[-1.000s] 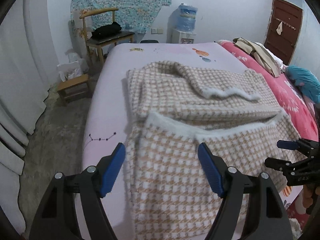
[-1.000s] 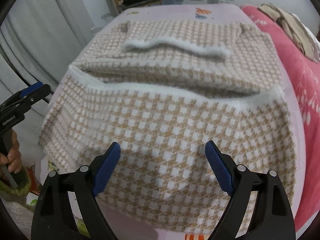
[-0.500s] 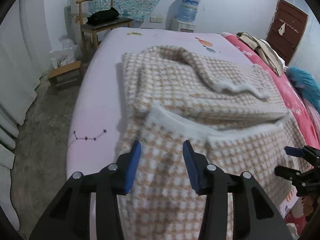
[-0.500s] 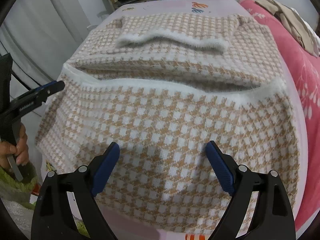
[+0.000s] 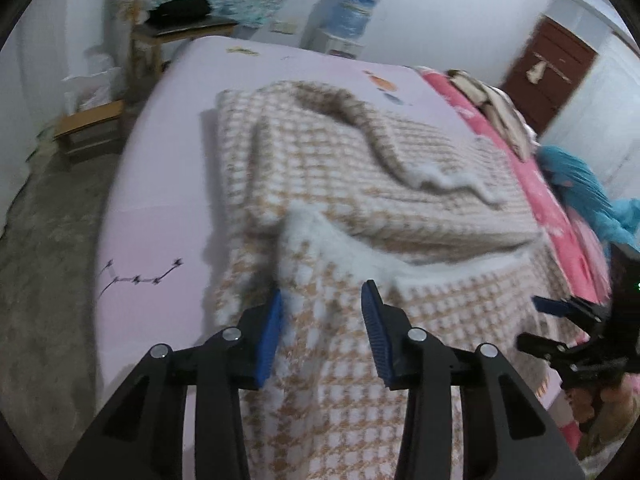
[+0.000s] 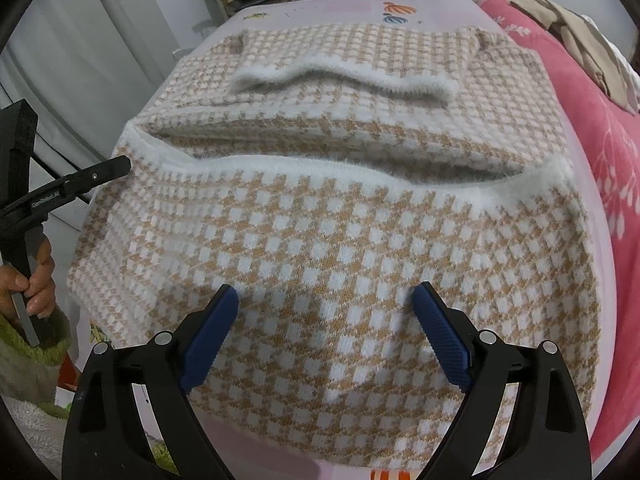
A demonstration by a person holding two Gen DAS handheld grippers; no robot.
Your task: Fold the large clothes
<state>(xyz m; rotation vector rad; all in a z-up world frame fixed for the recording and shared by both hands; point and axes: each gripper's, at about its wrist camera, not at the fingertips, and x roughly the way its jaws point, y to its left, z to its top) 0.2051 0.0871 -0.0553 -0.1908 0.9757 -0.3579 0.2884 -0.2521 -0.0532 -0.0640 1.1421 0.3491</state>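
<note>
The houndstooth sweater (image 6: 340, 240), knitted in tan and white with fuzzy white trim, lies partly folded on the pink bedsheet (image 5: 160, 184). Its near portion drapes toward the bed's front edge; a white-trimmed hem (image 6: 320, 168) runs across the middle of the garment. Beyond that hem a sleeve is folded across the body, with its white cuff (image 6: 344, 76) lying on top.

The left gripper (image 5: 322, 316) sits low over the sweater's left front area, near the left end of the hem. Its blue-padded fingers (image 5: 270, 340) stand apart with fabric visible between them; the left pad lies against the knit, though no clamping is evident. This view is motion-blurred.

The right gripper (image 6: 324, 336) is positioned above the near portion of the sweater, close to the front edge. Its fingers (image 6: 440, 344) are spread wide and hold nothing.

In the right wrist view, the left gripper (image 6: 80, 184) appears at the sweater's left edge, held by a hand (image 6: 36, 276).

A pink floral quilt (image 6: 600, 120) lies to the right of the sweater, carrying beige clothes (image 6: 576, 28). A wooden chair (image 5: 168, 20) and a water dispenser (image 5: 352, 8) stand beyond the bed.
</note>
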